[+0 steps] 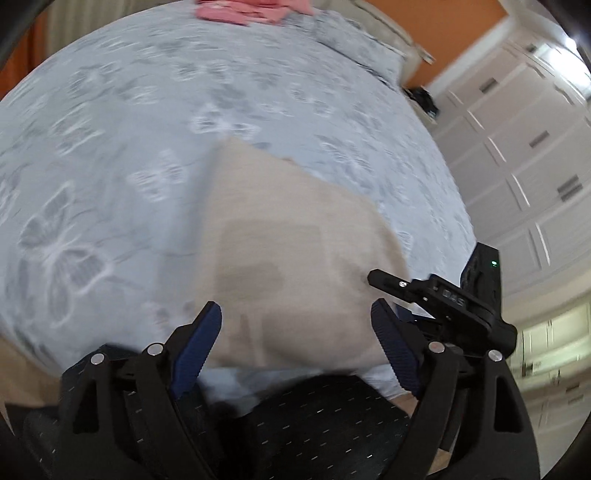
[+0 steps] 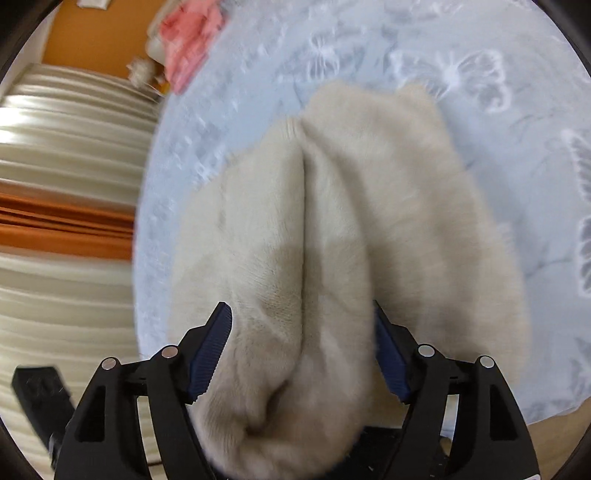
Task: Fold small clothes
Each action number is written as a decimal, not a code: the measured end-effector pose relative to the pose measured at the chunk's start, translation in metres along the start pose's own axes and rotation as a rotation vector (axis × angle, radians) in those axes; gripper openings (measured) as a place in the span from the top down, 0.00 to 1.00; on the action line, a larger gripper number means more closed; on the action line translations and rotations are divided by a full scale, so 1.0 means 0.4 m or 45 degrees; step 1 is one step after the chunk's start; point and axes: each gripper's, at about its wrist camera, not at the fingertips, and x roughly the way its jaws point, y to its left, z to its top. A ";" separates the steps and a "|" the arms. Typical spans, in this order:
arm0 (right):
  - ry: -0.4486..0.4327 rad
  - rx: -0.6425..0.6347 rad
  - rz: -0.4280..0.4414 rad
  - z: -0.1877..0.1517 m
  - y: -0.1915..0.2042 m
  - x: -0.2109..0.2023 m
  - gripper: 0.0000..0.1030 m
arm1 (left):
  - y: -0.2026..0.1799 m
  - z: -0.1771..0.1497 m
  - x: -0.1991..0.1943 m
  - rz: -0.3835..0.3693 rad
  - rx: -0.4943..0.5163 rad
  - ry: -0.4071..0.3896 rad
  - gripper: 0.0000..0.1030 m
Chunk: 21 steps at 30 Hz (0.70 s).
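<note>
1. The left gripper (image 1: pixel 295 314) has its jaws spread wide, nothing between them.
2. A beige garment (image 1: pixel 288 236) lies on the bedspread (image 1: pixel 110 147), just beyond the fingertips; blur hides its folds.
3. The bedspread is pale blue with butterfly prints.
4. A pink garment (image 1: pixel 251 11) lies at the far edge.
5. The right gripper (image 1: pixel 443 295) shows at near right, beside the beige garment's right edge.
6. White cabinets (image 1: pixel 517 147) stand to the right.

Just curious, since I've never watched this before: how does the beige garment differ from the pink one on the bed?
The beige garment lies close, bunched between the open fingers of the right claw; the pink garment lies far off at the bed's edge, with no claw near it. The beige one looks fuzzy and plain; the pink one is too blurred to judge. Both rest on the butterfly bedspread.
</note>
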 end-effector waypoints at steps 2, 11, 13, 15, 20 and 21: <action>0.028 -0.058 0.025 -0.002 0.043 0.008 0.78 | 0.028 -0.013 -0.011 0.026 -0.030 0.012 0.22; -0.280 -0.211 -0.053 0.046 0.041 -0.222 0.86 | 0.007 -0.035 -0.025 0.021 0.027 0.012 0.21; -0.162 -0.124 -0.235 0.040 -0.090 -0.141 0.85 | 0.003 -0.038 -0.009 0.001 0.022 0.028 0.21; -0.123 -0.102 -0.229 0.027 -0.137 -0.102 0.83 | 0.000 -0.042 0.018 -0.025 -0.002 0.062 0.20; -0.218 -0.075 -0.142 0.020 -0.111 -0.174 0.74 | 0.004 -0.049 0.063 -0.057 -0.075 0.111 0.20; -0.234 -0.091 -0.151 0.012 -0.107 -0.193 0.71 | 0.010 -0.048 0.069 -0.072 -0.104 0.118 0.20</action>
